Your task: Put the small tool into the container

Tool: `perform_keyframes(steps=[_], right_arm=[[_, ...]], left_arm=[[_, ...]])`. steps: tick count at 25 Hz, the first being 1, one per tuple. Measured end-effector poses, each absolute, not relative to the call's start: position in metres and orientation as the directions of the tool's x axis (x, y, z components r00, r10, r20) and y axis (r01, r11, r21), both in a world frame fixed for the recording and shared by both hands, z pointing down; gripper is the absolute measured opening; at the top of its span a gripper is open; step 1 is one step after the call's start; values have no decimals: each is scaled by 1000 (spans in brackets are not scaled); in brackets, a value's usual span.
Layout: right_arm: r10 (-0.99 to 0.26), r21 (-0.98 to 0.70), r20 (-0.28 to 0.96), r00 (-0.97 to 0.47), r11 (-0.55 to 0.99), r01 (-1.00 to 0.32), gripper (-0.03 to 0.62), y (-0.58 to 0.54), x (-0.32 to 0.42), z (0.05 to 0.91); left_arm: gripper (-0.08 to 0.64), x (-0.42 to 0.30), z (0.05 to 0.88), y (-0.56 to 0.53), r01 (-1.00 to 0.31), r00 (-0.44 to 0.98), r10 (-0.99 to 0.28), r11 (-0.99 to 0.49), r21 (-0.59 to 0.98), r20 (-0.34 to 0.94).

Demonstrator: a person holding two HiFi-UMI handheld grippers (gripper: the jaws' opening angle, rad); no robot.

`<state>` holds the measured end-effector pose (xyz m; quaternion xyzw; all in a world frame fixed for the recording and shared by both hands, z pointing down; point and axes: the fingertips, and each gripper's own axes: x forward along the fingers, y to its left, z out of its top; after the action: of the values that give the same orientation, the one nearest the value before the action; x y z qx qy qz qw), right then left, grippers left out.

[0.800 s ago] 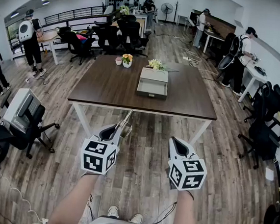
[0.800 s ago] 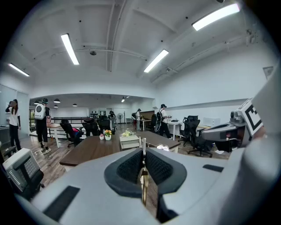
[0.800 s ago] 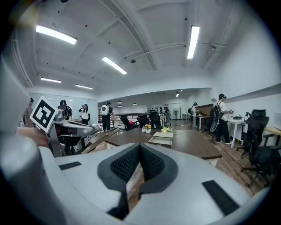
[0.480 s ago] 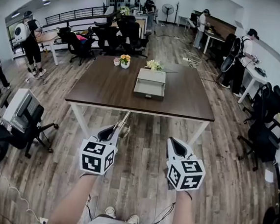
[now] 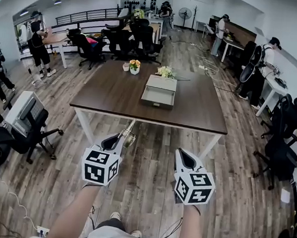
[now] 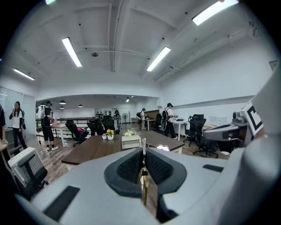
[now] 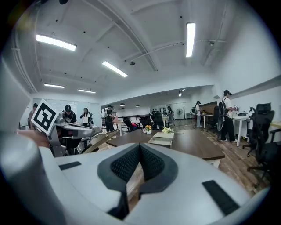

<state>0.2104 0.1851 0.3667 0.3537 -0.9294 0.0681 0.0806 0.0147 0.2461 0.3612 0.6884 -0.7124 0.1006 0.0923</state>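
My left gripper [image 5: 119,137] is shut on a small slim metal tool [image 5: 129,131] that sticks out forward past the jaws toward the table. In the left gripper view the tool [image 6: 143,176] stands pinched between the dark pads, with the left gripper [image 6: 143,151] pointing at the table. The container [image 5: 159,91], a grey open box, sits on the far middle of the dark brown table [image 5: 114,94], well ahead of both grippers. My right gripper [image 5: 182,155] is held level beside the left one, shut with nothing in it. The container [image 7: 161,140] also shows in the right gripper view.
Two small flower pots [image 5: 135,66] and a pale bouquet [image 5: 165,71] stand behind the container. Office chairs [image 5: 87,50] and several people [image 5: 40,53] surround the table. A chair with a grey device [image 5: 26,114] is at the left. Wood floor lies between me and the table.
The table has drawn slightly nearer and the head view has shifted a little. Both grippers keep the same pose, the tool still in the left one.
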Motion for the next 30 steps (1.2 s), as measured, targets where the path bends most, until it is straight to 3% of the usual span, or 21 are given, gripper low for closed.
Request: perform_keyframes(steps=[14,30], right_arm=[[-638,-76,219,-738,743,-665,2,129,184,384],[-664,-73,246,-706,714,-697,2,-8,80,385]], left_arm=[[18,-13,381,191,-999,-37,-958,41,5,285],[19,-122,387,46,-1000,10,-955,-2,27,295]])
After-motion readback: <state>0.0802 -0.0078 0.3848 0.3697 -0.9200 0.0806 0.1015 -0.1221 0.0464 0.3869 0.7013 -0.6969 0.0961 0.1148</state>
